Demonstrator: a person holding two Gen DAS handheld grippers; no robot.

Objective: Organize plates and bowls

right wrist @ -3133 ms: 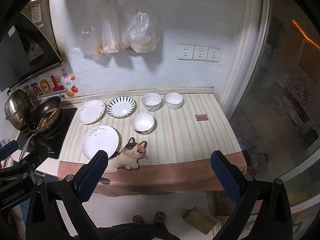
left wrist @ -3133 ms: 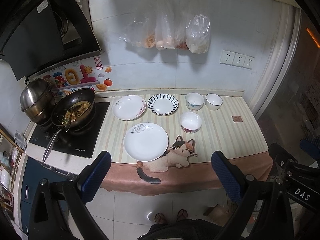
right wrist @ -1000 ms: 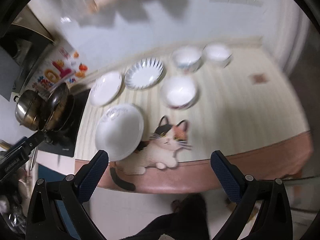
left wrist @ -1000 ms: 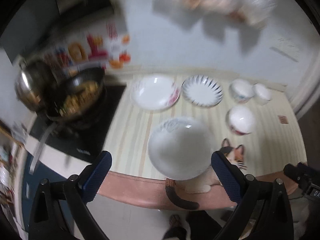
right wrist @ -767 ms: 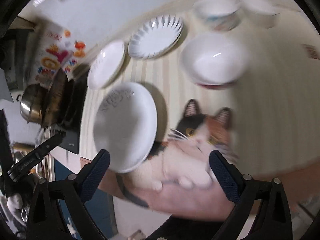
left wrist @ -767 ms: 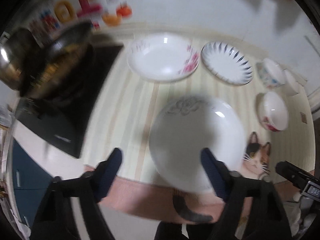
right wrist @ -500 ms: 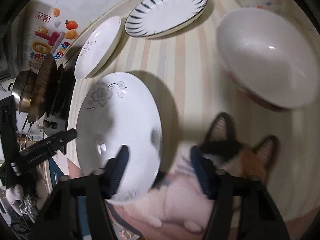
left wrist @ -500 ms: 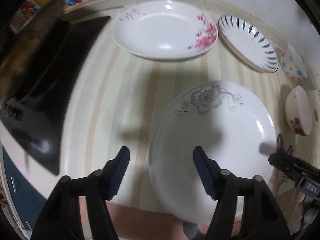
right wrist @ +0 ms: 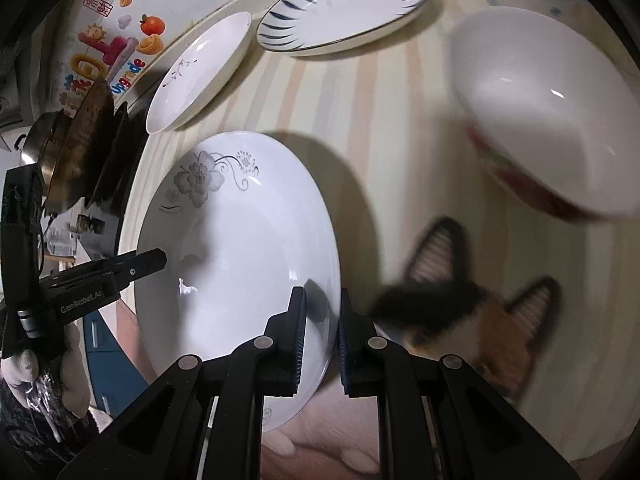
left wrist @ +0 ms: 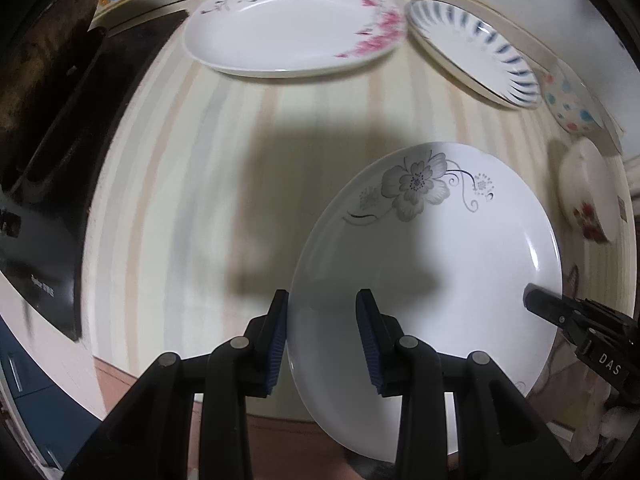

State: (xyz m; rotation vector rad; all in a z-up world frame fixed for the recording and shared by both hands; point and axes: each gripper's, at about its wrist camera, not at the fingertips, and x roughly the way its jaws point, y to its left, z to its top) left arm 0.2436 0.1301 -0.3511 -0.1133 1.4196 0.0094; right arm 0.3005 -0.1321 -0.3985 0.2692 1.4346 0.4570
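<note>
- Left gripper [left wrist: 322,338]: blue-padded fingers straddle the left rim of the round white plate with grey flower print [left wrist: 432,248]. Jaws part-closed with a gap showing at the inner pad, so not clamped yet.
- Right gripper [right wrist: 322,338]: fingers sit either side of the same plate's right rim [right wrist: 236,272], nearly together. Cannot tell whether the pads actually touch the rim.
- Plate lies on the cream striped countertop mat [left wrist: 192,184], directly between the two grippers, each gripper visible at the opposite edge in the other's camera.
- Ahead of the left gripper: white oval plate with pink blossom print [left wrist: 296,36]. To its right, white plate with blue radial strokes [left wrist: 472,52].
- Far right of the left gripper: white bowl with coloured dots [left wrist: 570,100], and nearer, white bowl with red flower [left wrist: 586,188].
- Right wrist view: that red-flower bowl [right wrist: 540,108] is ahead and right of the right gripper, blurred.
- Calico cat picture on the mat [right wrist: 472,308] just right of the right gripper, partly under the plate's edge.
- Black cooktop [left wrist: 52,152] well left of the left gripper.
</note>
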